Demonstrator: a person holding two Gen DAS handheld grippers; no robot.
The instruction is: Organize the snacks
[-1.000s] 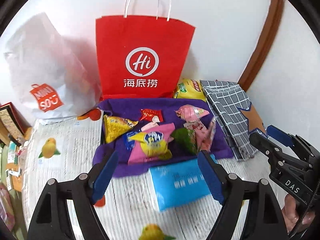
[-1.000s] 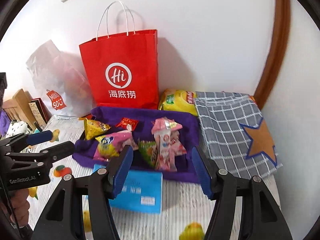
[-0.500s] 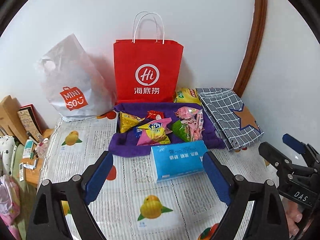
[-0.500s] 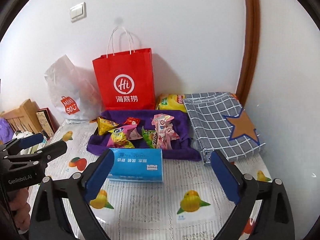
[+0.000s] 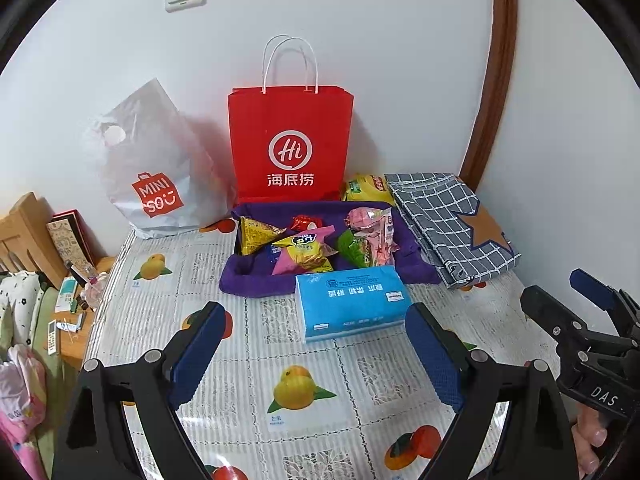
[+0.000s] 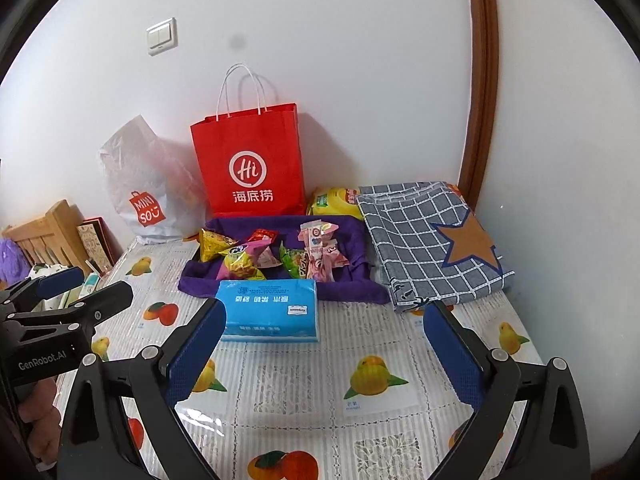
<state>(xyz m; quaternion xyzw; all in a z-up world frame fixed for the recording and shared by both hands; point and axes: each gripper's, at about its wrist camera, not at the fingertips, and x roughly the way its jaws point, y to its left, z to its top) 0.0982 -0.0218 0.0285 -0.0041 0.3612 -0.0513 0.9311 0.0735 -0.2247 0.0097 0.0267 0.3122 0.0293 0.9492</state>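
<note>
Several snack packets [image 5: 316, 242] [image 6: 276, 258] lie heaped in a purple cloth tray [image 5: 256, 284] [image 6: 348, 288] at the back of the table. A blue tissue pack [image 5: 352, 304] [image 6: 268, 312] lies flat against the tray's front edge. My left gripper [image 5: 314, 320] [image 6: 100, 280] is open and empty, hanging above the table short of the pack. My right gripper [image 6: 326, 312] [image 5: 556, 286] is also wide open, holding nothing, at about the same distance.
A red paper bag [image 5: 290, 148] and a white plastic bag [image 5: 160, 172] stand against the wall behind the tray. A yellow pack [image 5: 364, 188] and a folded checked cloth [image 5: 448, 224] lie to the right. The fruit-print tablecloth [image 5: 304, 392] ends at a cluttered ledge on the left.
Both grippers have drawn back and up from the tray, so more table shows. Their jaws stand wider, the right one much wider. The tissue pack and snacks have not moved.
</note>
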